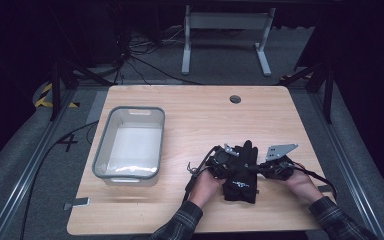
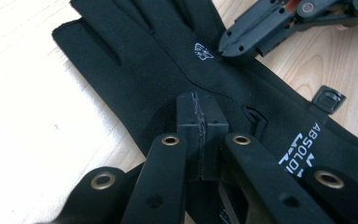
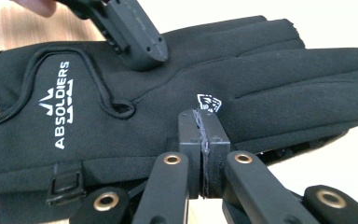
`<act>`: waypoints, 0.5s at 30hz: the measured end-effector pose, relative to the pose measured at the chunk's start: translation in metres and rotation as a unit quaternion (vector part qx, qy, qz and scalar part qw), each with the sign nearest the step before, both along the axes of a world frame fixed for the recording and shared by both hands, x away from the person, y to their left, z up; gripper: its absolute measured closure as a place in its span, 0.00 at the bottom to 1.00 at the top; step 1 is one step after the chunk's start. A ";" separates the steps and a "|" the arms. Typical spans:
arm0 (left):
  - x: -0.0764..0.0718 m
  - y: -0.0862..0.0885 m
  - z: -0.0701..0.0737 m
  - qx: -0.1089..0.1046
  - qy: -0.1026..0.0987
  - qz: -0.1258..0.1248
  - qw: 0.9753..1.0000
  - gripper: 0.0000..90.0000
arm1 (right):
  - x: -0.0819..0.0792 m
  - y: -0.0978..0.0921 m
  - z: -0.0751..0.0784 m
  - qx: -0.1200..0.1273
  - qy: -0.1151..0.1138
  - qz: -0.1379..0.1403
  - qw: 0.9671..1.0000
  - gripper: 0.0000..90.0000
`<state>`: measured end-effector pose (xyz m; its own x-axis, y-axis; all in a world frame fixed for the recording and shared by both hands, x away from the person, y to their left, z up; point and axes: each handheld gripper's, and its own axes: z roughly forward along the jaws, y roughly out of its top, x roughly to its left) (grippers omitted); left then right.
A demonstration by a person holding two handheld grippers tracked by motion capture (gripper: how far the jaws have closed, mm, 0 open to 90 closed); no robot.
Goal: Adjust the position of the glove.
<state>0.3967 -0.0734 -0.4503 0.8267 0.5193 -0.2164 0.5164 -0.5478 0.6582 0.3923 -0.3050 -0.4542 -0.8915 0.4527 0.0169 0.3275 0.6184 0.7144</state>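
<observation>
Leftmost on the wooden table point(image 1: 195, 115) stands a grey plastic bin point(image 1: 129, 144), well apart from the work. Right of it, near the table's front edge, the left gripper point(image 1: 228, 155) comes in from the person's left hand point(image 1: 206, 184), its 2 black jaws pressed together with no gap, their tips resting on top of a black glove point(image 1: 241, 172). In the left gripper view the closed tips point(image 2: 200, 122) sit on the fabric at mid-palm; whether any cloth is pinched between them cannot be told. The glove lies flat, fingers pointing away from the person, cuff toward them (white lettering "ABSOLDIERS" point(image 3: 61, 105) runs along the cuff, a small white emblem point(image 3: 209, 103) sits on the back). From the glove's right side comes the right gripper point(image 1: 256, 169), held in the right hand point(image 1: 300, 182), a grey 3-cornered plate point(image 1: 280, 150) on top. Its jaws are likewise fully together, tips point(image 3: 202, 132) on the glove just below the emblem.
</observation>
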 end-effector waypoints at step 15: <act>0.013 -0.003 0.003 0.025 -0.021 -0.007 0.999 1.00 | -0.019 0.012 -0.002 0.012 0.012 0.038 0.999 1.00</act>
<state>0.4092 -0.0766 -0.4474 0.8421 0.5163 -0.1556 0.4804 -0.5872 0.6514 0.3730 -0.2927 -0.4562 -0.9224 0.3831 0.0484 0.2974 0.6250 0.7218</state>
